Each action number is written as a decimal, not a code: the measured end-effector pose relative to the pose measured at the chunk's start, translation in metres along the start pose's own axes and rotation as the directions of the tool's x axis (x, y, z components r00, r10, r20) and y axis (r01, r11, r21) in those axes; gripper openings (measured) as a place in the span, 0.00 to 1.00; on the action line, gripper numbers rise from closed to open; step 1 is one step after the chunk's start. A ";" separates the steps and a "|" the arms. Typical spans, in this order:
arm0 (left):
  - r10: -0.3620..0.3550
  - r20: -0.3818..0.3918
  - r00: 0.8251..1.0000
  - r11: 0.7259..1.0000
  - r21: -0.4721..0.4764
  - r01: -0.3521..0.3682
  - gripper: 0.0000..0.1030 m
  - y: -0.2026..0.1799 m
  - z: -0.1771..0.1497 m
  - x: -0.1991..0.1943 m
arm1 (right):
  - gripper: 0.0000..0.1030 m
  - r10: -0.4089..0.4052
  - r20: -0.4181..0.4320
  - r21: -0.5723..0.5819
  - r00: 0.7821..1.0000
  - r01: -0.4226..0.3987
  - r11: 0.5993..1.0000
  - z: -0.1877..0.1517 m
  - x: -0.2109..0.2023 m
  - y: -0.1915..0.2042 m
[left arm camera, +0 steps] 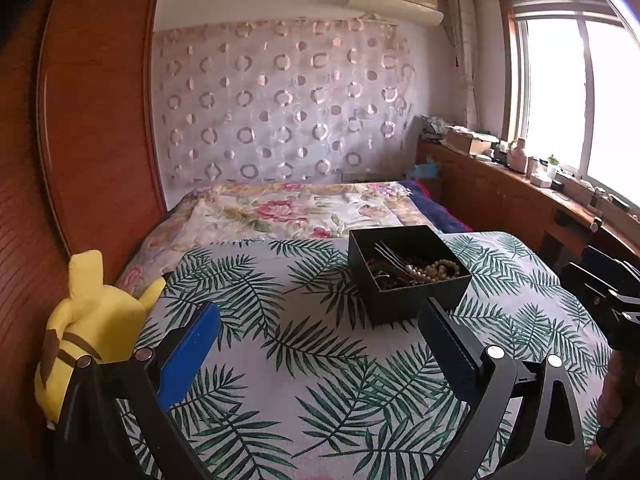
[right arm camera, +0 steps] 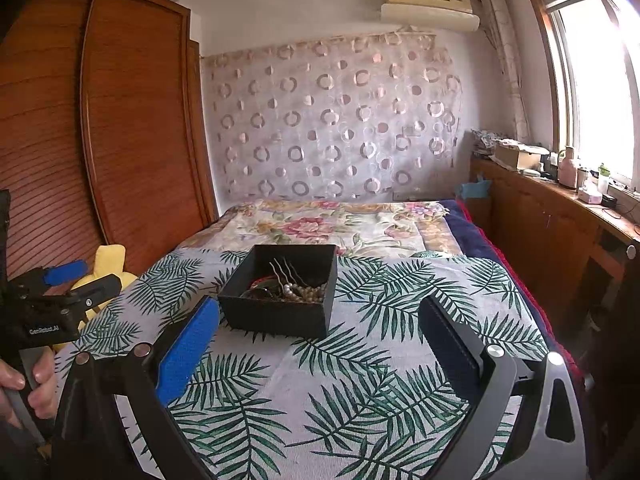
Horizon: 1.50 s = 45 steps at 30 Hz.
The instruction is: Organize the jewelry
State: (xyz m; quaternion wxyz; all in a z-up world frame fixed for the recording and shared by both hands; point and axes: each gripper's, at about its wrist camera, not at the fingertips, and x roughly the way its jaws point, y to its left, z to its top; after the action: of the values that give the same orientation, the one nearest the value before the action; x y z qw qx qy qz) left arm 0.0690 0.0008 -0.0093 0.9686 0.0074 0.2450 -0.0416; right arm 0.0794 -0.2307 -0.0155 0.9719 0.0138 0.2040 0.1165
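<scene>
While both claws are held above the leaf-print cloth [left arm camera: 320, 360] spread over the bed [left arm camera: 280, 210], nothing is gripped by either. The left claw [left arm camera: 320, 320] is seen with its blue-padded fingers [left arm camera: 188, 354] spread wide apart, and the right claw [right arm camera: 320, 318] is likewise held wide apart, with bare cloth between its pads. The black box [left arm camera: 404, 280] is set on the cloth ahead of both claws, its top uncovered. Inside it, a strand of pale beads [left arm camera: 434, 269] is heaped toward the near right corner, thin metal hairpins [right arm camera: 286, 270] are propped across the pile, and darker pieces lie beneath, too tangled to be told apart. A yellow plush toy [left arm camera: 86, 320] is leaned at the cloth's left edge, against the wooden wardrobe [left arm camera: 88, 120]. The left claw's body is caught at the left edge of the right wrist view, gripped by a hand [right arm camera: 28, 384].
</scene>
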 end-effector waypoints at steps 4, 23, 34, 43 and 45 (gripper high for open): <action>-0.006 0.003 1.000 1.000 0.004 0.006 0.93 -0.003 -0.002 -0.002 | 0.98 0.000 -0.001 -0.001 1.000 0.000 1.000 0.000 -0.001 0.000; 0.001 0.000 1.000 1.000 0.007 -0.001 0.93 -0.005 -0.001 -0.002 | 0.98 0.000 -0.005 0.002 1.000 0.000 1.000 -0.004 0.001 -0.001; -0.008 0.008 1.000 1.000 0.017 0.007 0.93 -0.009 -0.002 -0.002 | 0.98 0.000 -0.006 0.002 1.000 0.000 1.000 -0.004 0.001 -0.002; 0.003 0.015 1.000 1.000 0.025 -0.003 0.93 -0.008 -0.002 -0.003 | 0.98 0.000 -0.007 0.000 1.000 0.000 1.000 -0.005 0.003 -0.003; 0.002 0.013 1.000 1.000 0.023 -0.002 0.93 -0.007 -0.001 -0.003 | 0.98 0.000 -0.007 0.000 1.000 0.000 1.000 -0.004 0.003 -0.003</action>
State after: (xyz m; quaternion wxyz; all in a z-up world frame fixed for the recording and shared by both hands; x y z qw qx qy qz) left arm 0.0651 -0.0062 -0.0090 0.9701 0.0183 0.2381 -0.0434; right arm 0.0805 -0.2329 -0.0206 0.9712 0.0135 0.2073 0.1164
